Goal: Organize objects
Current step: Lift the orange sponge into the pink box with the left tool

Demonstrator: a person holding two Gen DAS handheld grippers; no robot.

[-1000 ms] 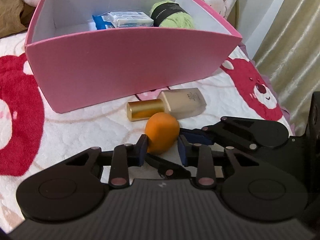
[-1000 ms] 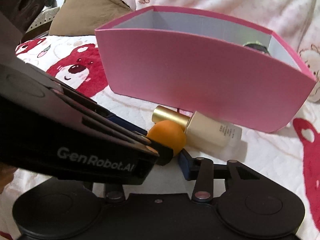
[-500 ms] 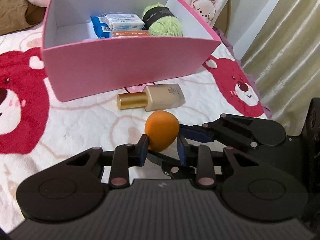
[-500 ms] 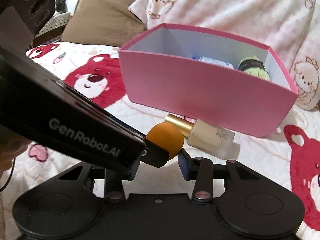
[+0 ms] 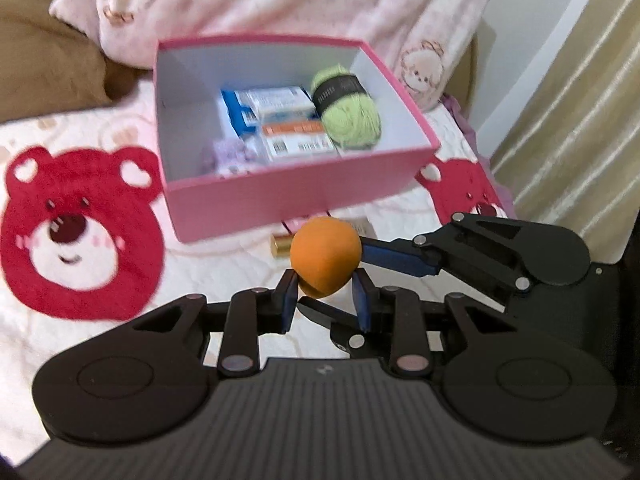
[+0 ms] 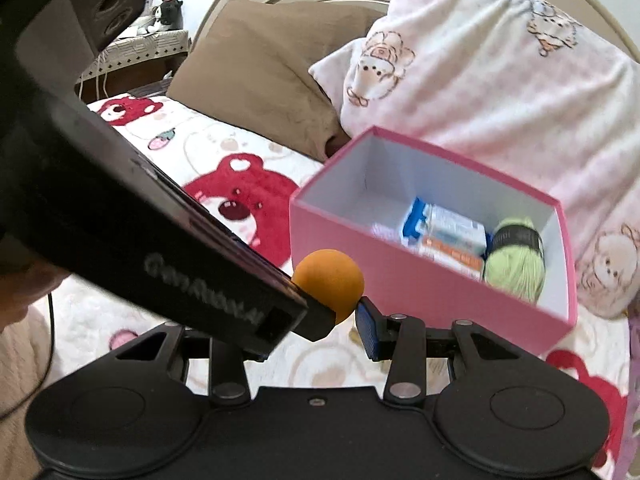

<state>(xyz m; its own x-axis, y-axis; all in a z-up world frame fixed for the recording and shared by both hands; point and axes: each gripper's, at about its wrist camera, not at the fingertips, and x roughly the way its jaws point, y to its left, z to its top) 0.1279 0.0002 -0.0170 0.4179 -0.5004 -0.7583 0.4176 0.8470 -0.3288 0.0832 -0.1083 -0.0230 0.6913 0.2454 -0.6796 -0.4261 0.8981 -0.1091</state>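
An orange makeup sponge (image 5: 323, 261) is held above the bed, in front of the pink box (image 5: 280, 200). My left gripper (image 5: 325, 300) is shut on the sponge's lower part. My right gripper (image 6: 348, 320) reaches in from the right; one blue fingertip (image 5: 394, 258) touches the sponge's side, and its other finger is hidden behind the left gripper's body. The sponge also shows in the right wrist view (image 6: 329, 283). A foundation bottle with a gold cap (image 5: 282, 244) lies on the bedspread behind the sponge, mostly hidden. The box (image 6: 420, 280) holds green yarn (image 5: 350, 114) and small packets (image 5: 280, 120).
The bedspread has red bear prints (image 5: 78, 232). A brown pillow (image 6: 264, 76) and a pink-white blanket (image 6: 500, 92) lie behind the box. A beige curtain (image 5: 580, 100) hangs at the right. A person's arm (image 6: 20, 344) is at the left edge.
Both grippers rose with the sponge, lifting it off the bed. The view now looks down into the box, and the foundation bottle has dropped behind the sponge.
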